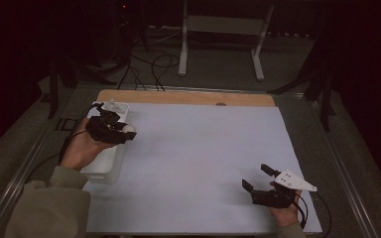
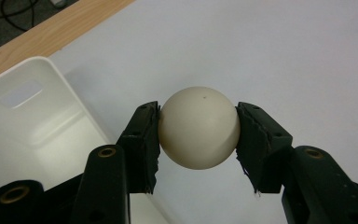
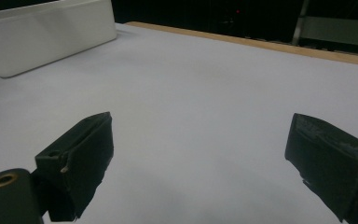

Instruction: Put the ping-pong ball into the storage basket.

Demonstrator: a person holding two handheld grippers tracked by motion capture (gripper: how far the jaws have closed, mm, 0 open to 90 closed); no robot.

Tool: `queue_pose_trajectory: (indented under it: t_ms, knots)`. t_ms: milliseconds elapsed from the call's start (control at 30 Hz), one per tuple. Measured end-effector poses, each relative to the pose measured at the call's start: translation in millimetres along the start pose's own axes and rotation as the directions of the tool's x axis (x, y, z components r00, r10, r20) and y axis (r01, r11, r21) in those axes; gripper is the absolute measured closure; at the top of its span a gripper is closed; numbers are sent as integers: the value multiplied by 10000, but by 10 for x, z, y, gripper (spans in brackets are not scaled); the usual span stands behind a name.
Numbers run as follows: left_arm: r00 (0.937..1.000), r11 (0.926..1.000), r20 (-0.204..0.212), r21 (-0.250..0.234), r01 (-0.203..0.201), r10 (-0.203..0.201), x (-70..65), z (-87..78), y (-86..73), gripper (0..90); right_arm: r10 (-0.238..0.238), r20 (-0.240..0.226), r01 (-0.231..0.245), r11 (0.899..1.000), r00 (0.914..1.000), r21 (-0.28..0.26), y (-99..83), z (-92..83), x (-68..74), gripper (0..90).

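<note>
An off-white ball (image 2: 199, 127) sits at the centre of the left gripper view, clamped between the two black pads of the left gripper (image 2: 198, 135), whose jaws rise from six o'clock and press on its sides at nine and three o'clock. A white bin (image 2: 25, 119) with an open top lies toward nine o'clock, partly beneath one jaw. A pale sheet (image 2: 270, 56) spreads behind. A wooden table edge (image 2: 42, 35) crosses at eleven o'clock.

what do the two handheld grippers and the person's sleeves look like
Both the left gripper and the right gripper are black, with two blocky jaws faced in ragged dark padding, brass-ringed holes, and trailing black cables. The right one carries a grey three-cornered plate. The sleeves are olive-beige.
</note>
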State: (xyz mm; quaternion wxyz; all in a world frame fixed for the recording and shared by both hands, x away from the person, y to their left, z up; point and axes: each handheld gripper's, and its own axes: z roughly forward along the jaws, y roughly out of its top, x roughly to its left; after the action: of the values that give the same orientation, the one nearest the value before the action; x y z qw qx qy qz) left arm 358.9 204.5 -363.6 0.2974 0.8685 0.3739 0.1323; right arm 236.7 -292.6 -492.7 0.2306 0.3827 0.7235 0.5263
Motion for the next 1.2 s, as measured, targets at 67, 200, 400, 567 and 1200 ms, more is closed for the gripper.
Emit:
queue_pose_trajectory:
  t_ms: [67, 200, 400, 567, 1200]
  knots:
    - [10000, 10000, -29, -23, 46, -46, 12, -9, -12, 516, -12, -2, 12, 10000, 10000, 2, 0, 2, 0, 72]
    - [9999, 10000, -119, 10, 99, -99, 39, -35, -35, 516, -18, 2, 18, 10000, 10000, 10, 2, 1, 2, 72]
    - [9994, 9997, -255, 29, 241, -240, 96, -75, -73, 516, -29, -4, 29, 10000, 10000, -2, 0, 2, 2, 72]
    - [9987, 9994, -373, 85, 349, -346, 133, -95, -109, 516, -29, -6, 29, 10000, 10000, -3, 0, 1, 2, 72]
    - [9910, 9954, -1004, 263, 920, -890, 247, -110, -182, 516, -24, -4, 24, 10000, 10000, 23, -2, 7, 7, 72]
